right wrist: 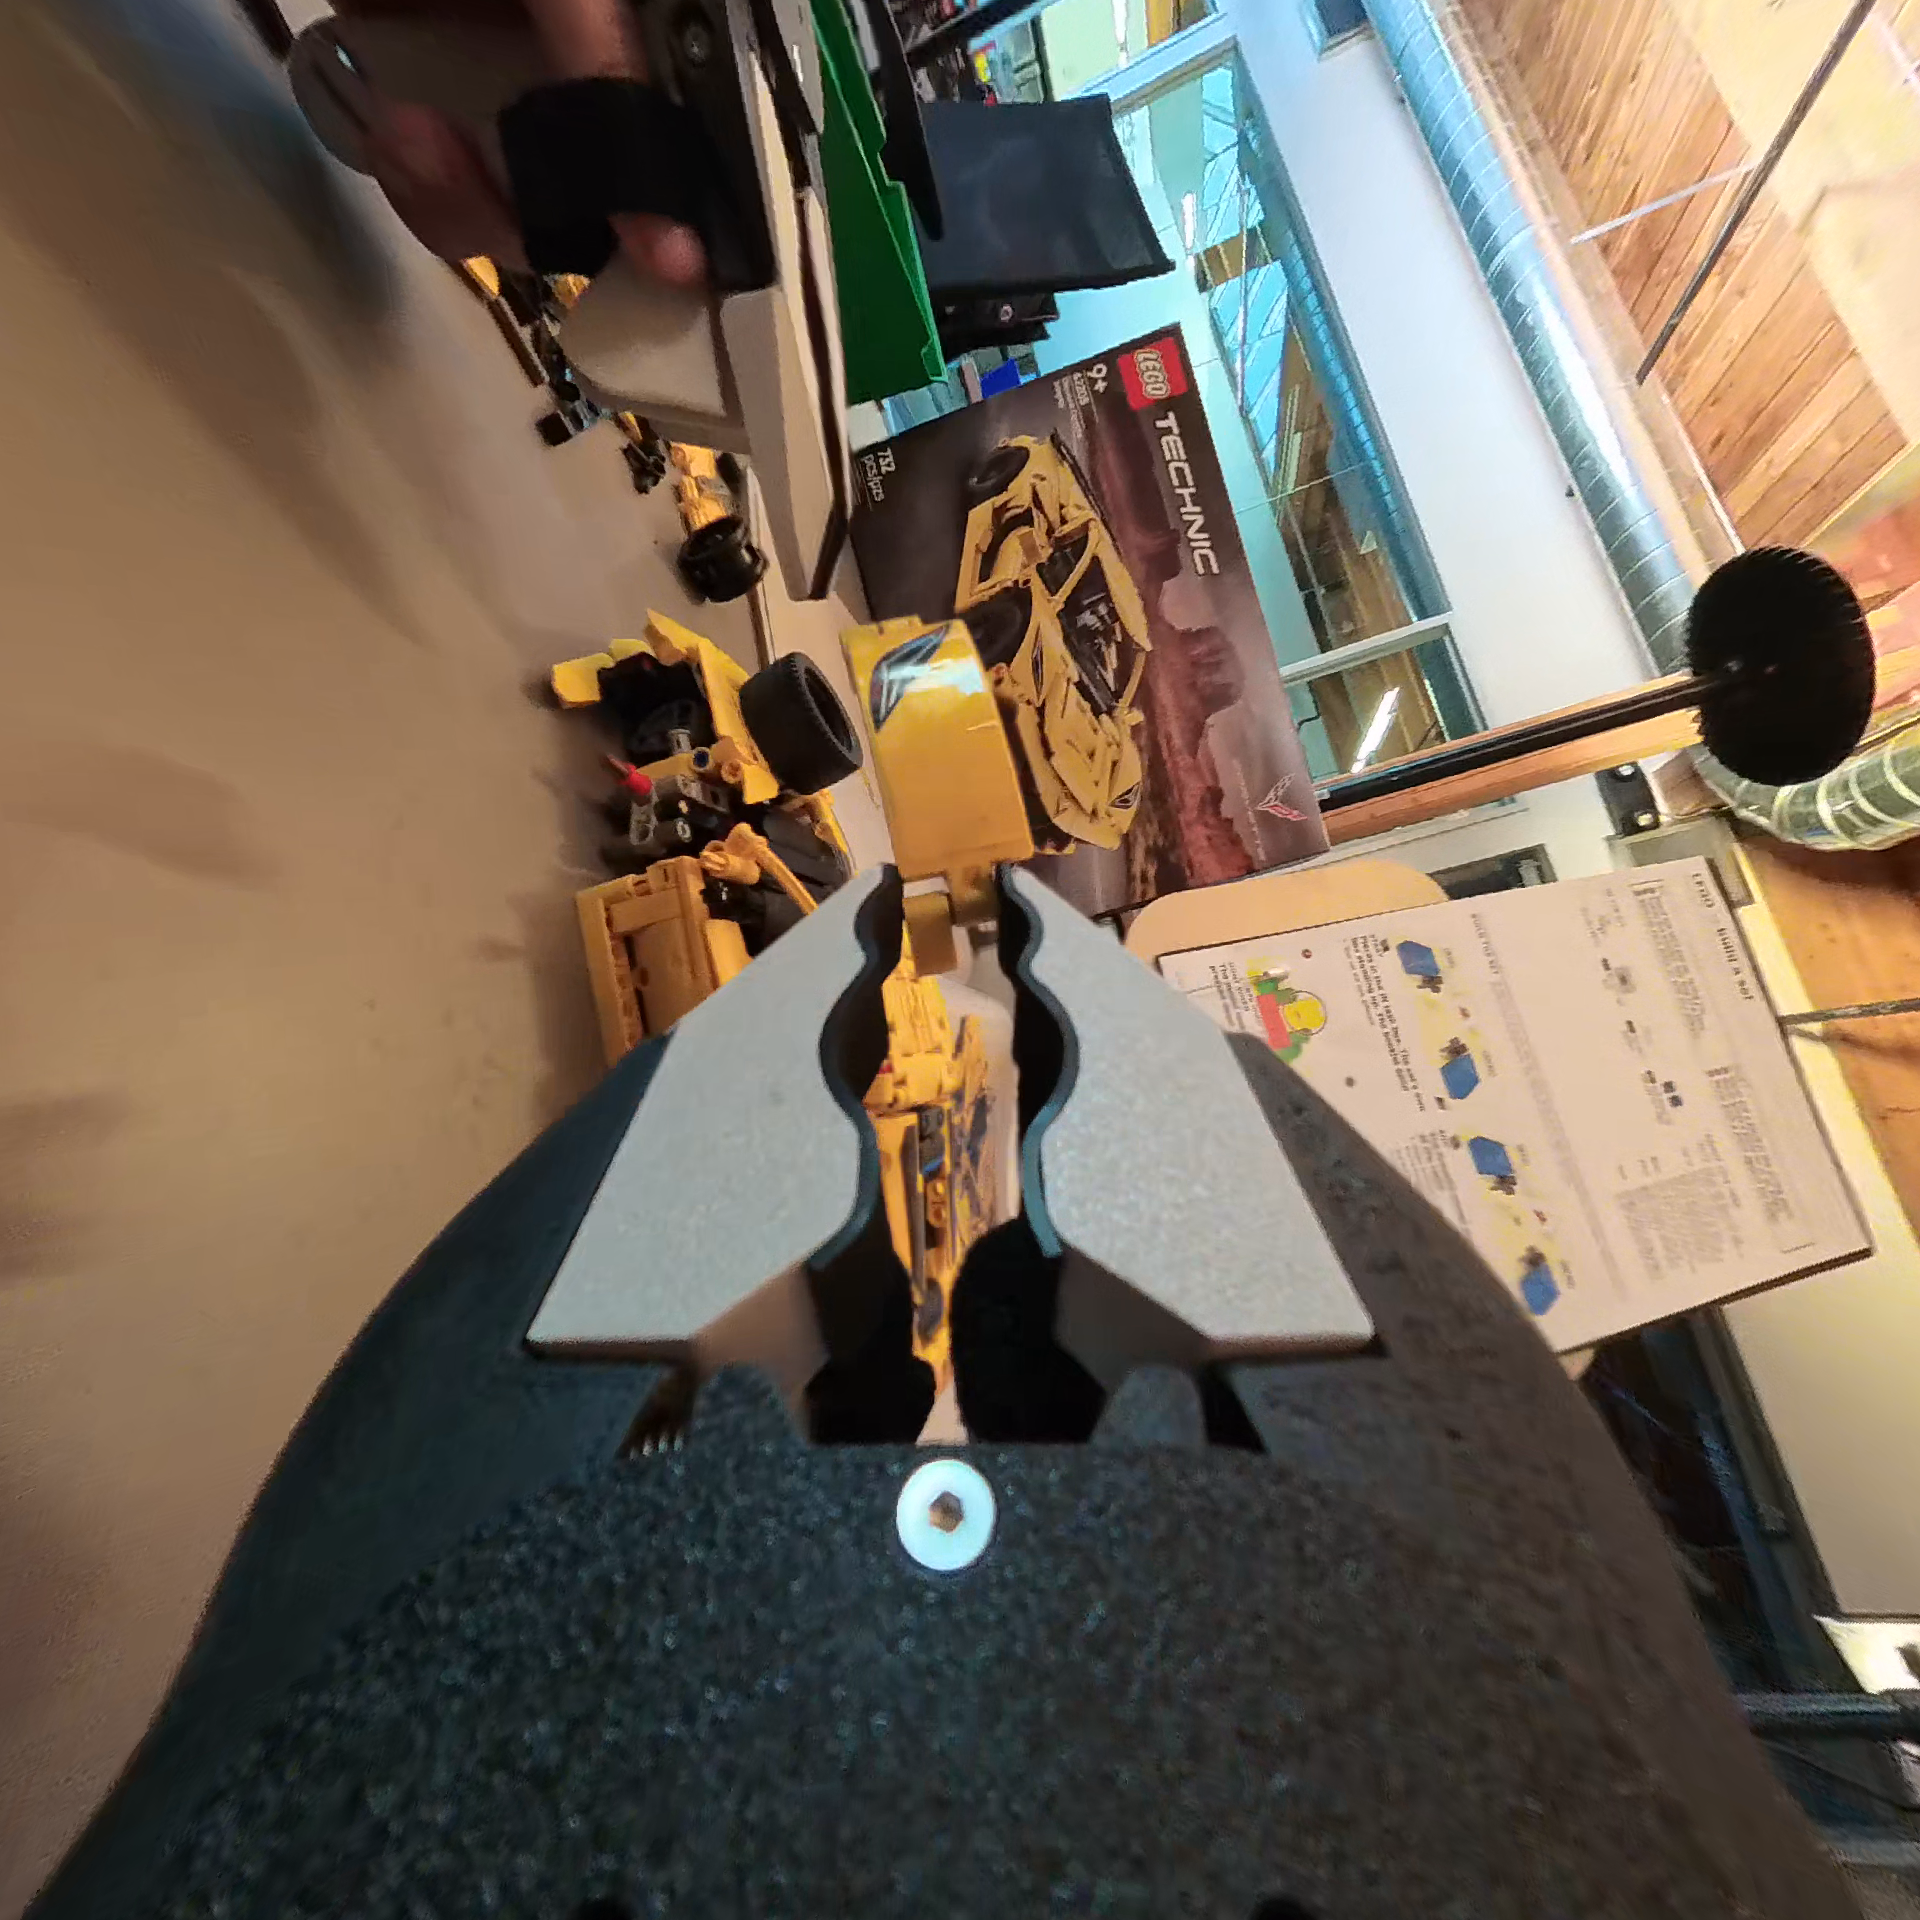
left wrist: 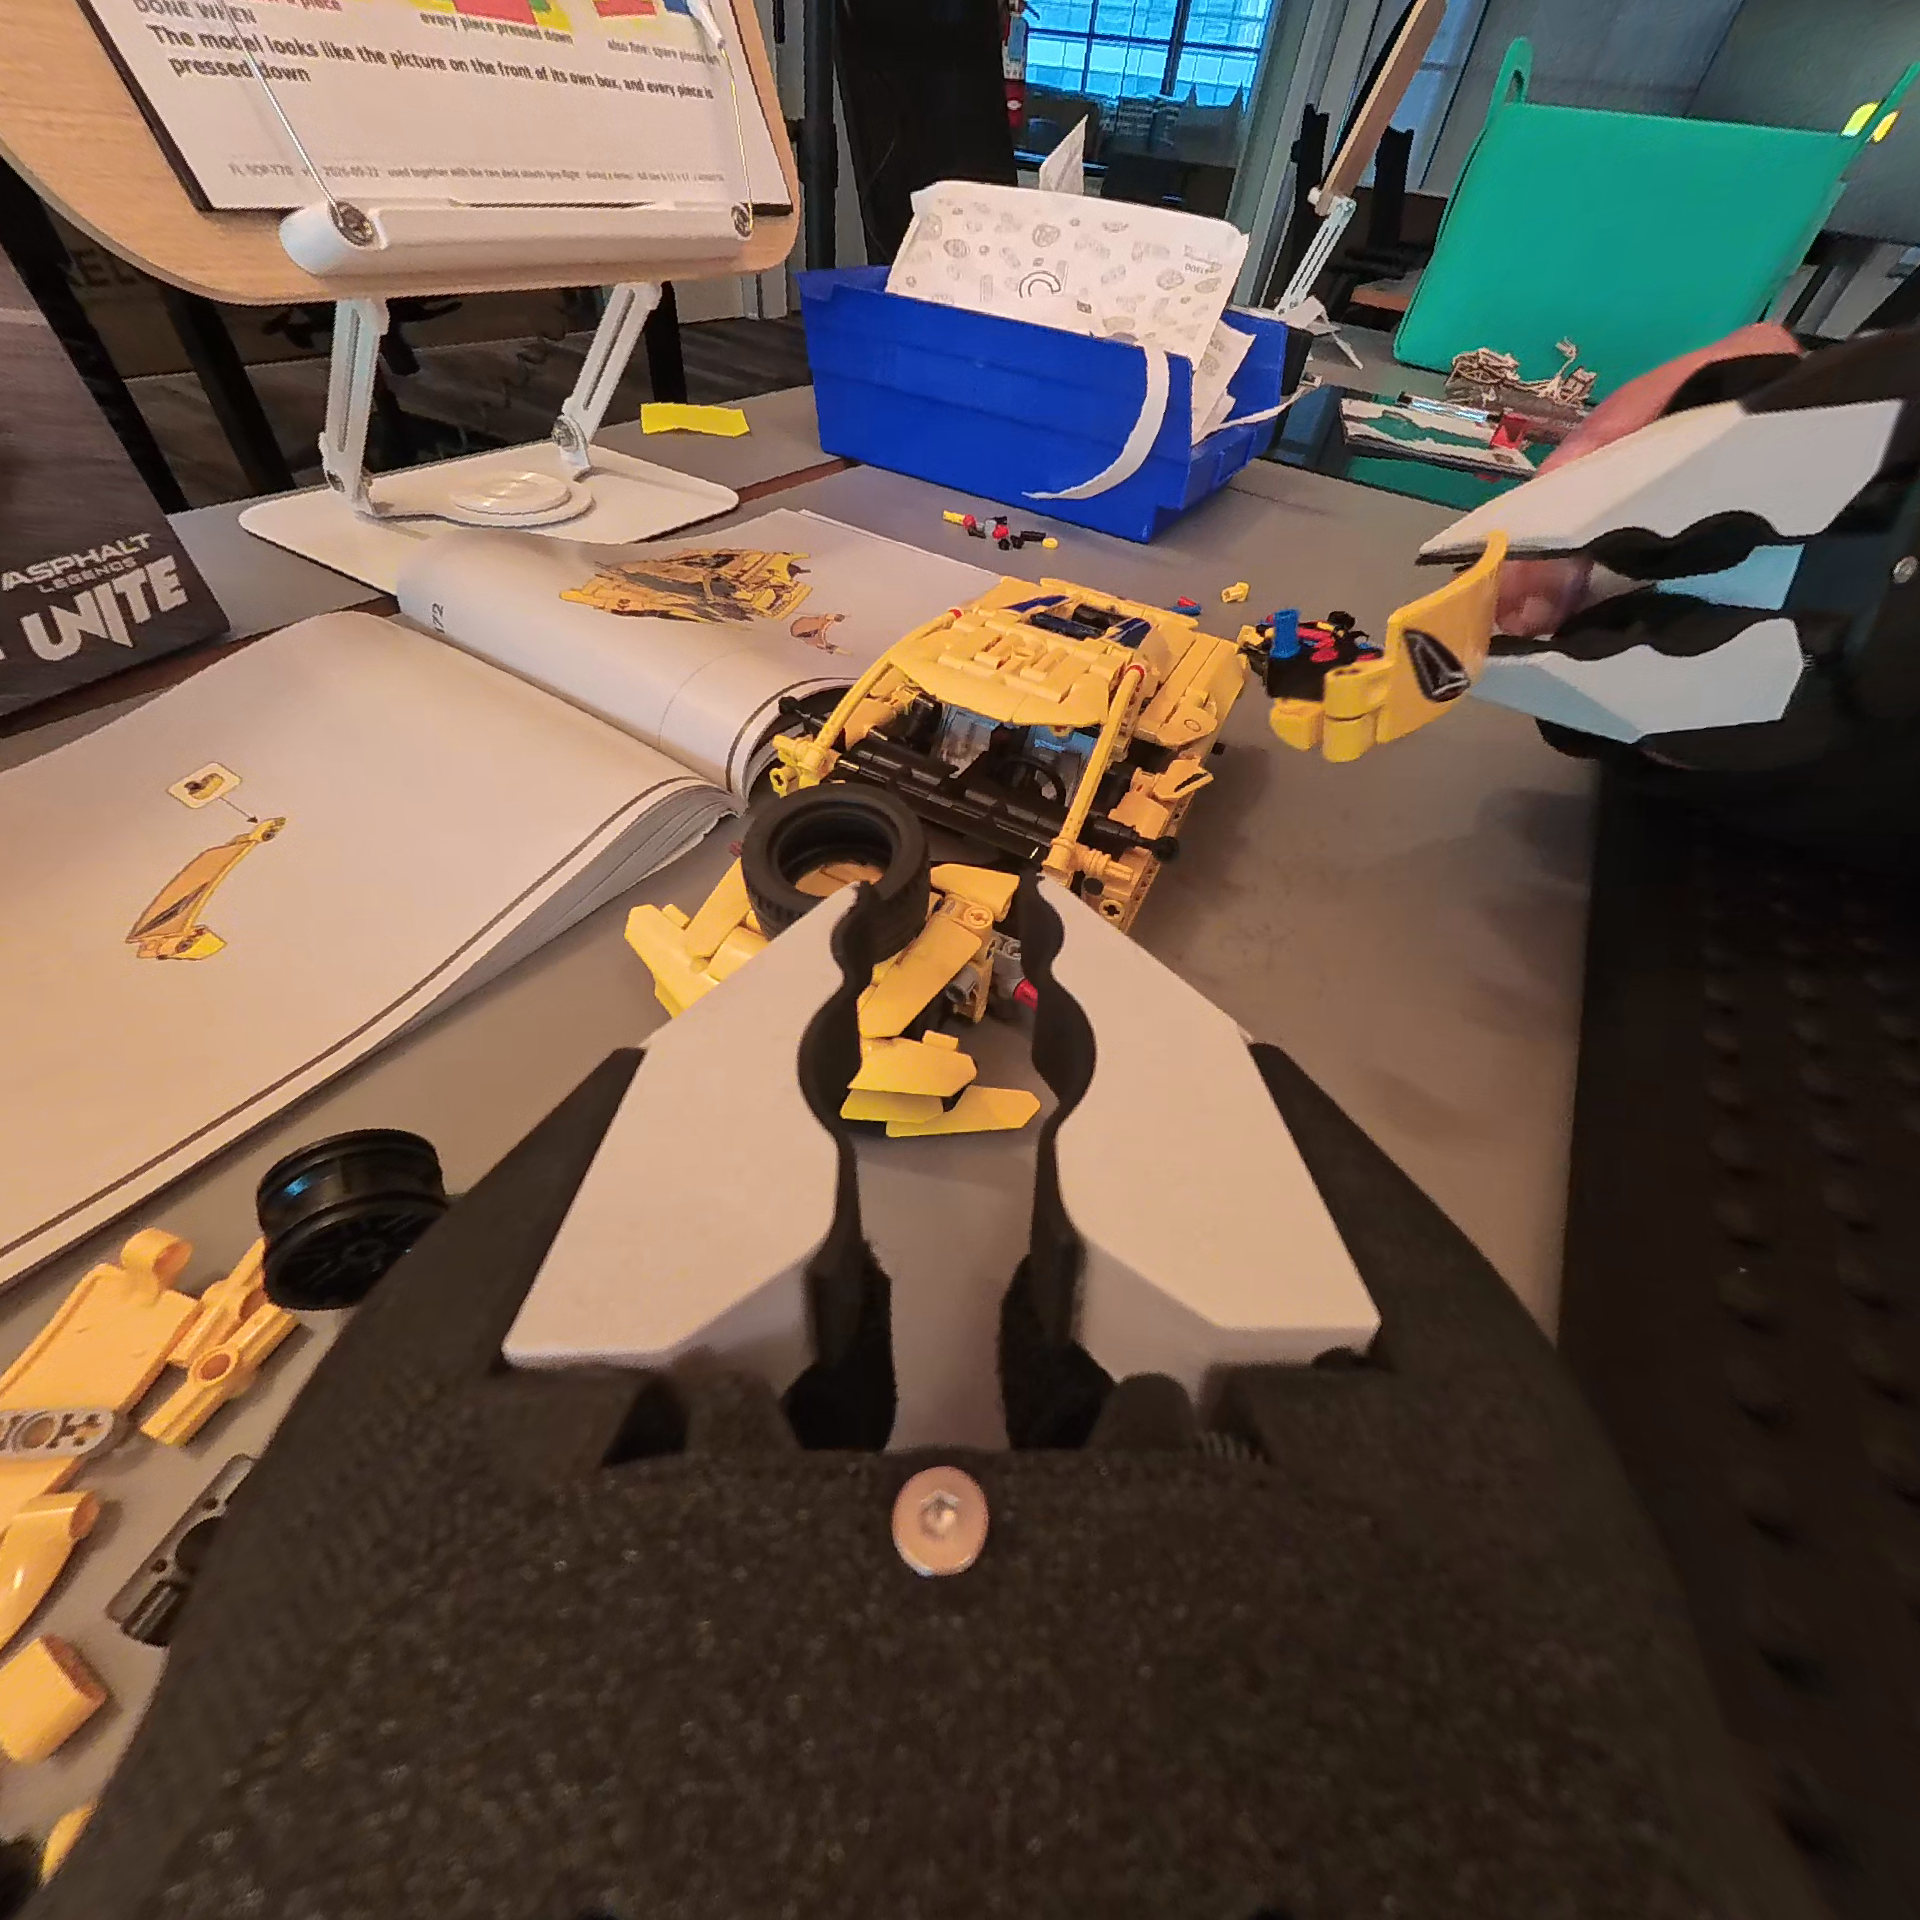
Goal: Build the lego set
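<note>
So the right gripper (right wrist: 948, 883) is pinching a curved yellow panel (right wrist: 940, 748) by the little connector stub at its base, holding it up in the air off to the right of the car, clear of the surface (left wrist: 1351, 987). My guess is this piece weighs next to nothing and is stiff, glossy plastic, so it'll want to swivel or slip if you only grab that narrow stub; squeezing across the flat sides of the connector block feels like the safer hold, and I'd stay off the dark emblem sticker on its face. The left gripper (left wrist: 940, 899) is spread apart with nothing in it, hovering low over a heap of loose yellow pieces (left wrist: 914, 1081) and a black tyre (left wrist: 836, 868) lying just in front of the car. The half-built car (left wrist: 1039, 727) itself sits mid-surface, yellow body over a black frame with the cabin open, touching the edge of the open instruction booklet (left wrist: 364, 831), which shows a drawing of a panel that looks a lot like the held one. I'd bet the car is sturdy in the frame but the clipped-on panels pop off easily, so steady it low on the chassis, not the roof. More yellow bits and a black wheel rim (left wrist: 348, 1216) are lying down by the left gripper's side.
</note>
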Demonstrator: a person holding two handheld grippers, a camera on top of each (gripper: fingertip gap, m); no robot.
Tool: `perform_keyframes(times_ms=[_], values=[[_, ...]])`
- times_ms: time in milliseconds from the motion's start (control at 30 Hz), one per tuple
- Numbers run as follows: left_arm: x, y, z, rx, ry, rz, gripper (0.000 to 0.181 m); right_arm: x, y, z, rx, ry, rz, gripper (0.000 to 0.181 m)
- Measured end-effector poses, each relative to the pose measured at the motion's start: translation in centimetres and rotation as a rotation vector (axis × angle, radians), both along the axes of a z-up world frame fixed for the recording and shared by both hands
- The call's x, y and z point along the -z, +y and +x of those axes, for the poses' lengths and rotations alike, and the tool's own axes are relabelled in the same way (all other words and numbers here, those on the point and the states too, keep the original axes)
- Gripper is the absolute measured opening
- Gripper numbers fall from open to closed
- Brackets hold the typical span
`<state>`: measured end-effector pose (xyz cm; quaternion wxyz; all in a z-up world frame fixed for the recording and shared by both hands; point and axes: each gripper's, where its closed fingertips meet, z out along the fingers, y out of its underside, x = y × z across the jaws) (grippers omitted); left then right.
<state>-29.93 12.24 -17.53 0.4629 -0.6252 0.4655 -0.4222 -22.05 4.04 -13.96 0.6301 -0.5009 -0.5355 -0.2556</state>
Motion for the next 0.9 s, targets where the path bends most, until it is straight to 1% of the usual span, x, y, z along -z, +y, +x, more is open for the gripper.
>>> perform_keyframes(times_ms=[100,167,233,267,333,400,467,500,567,633,733,900], values=[[0.0,0.0,0.0,0.001,0.002,0.003,0.027,0.1,0.0,0.1,-0.028,0.089,-0.068,0.016],[0.0,0.0,0.0,0.0,0.0,0.003,0.027,0.4,0.0,0.0,-0.068,0.193,-0.164,0.015],[-0.2,0.0,-0.2,0.005,-0.004,0.017,0.027,1.5,-0.1,-0.3,-0.12,0.321,-0.343,0.016],[-0.3,0.4,-0.6,0.001,-0.002,0.061,0.027,2.4,0.0,-0.5,-0.136,0.384,-0.448,0.016],[-0.3,1.2,-1.8,-0.005,0.01,0.104,0.027,4.2,0.1,-0.9,-0.134,0.46,-0.637,0.016],[0.2,0.4,-2.7,0.082,0.031,0.05,0.027,5.4,0.2,-1.3,-0.126,0.479,-0.732,0.016],[0.0,-0.2,-3.1,0.116,0.014,0.016,0.028,5.4,-0.1,-2.4,-0.163,0.481,-0.752,0.016],[-0.6,-0.6,-3.0,0.126,-0.012,0.027,0.028,5.4,-0.3,-3.0,-0.182,0.486,-0.761,0.016],[-2.1,-1.8,-2.2,0.159,-0.078,0.085,0.028,5.7,-0.2,-3.7,-0.161,0.489,-0.783,0.016],[-2.5,-3.2,-1.5,0.209,-0.084,0.137,0.028,6.1,-0.2,-4.3,-0.15,0.488,-0.807,0.016],[-1.1,-5.1,-1.1,0.3,0.008,0.144,0.029,6.8,0.4,-4.2,-0.09,0.429,-0.776,0.016],[1.3,-7.5,-0.5,0.431,0.168,0.142,0.037,9.0,0.6,-4.3,-0.047,0.379,-0.873,0.016]])
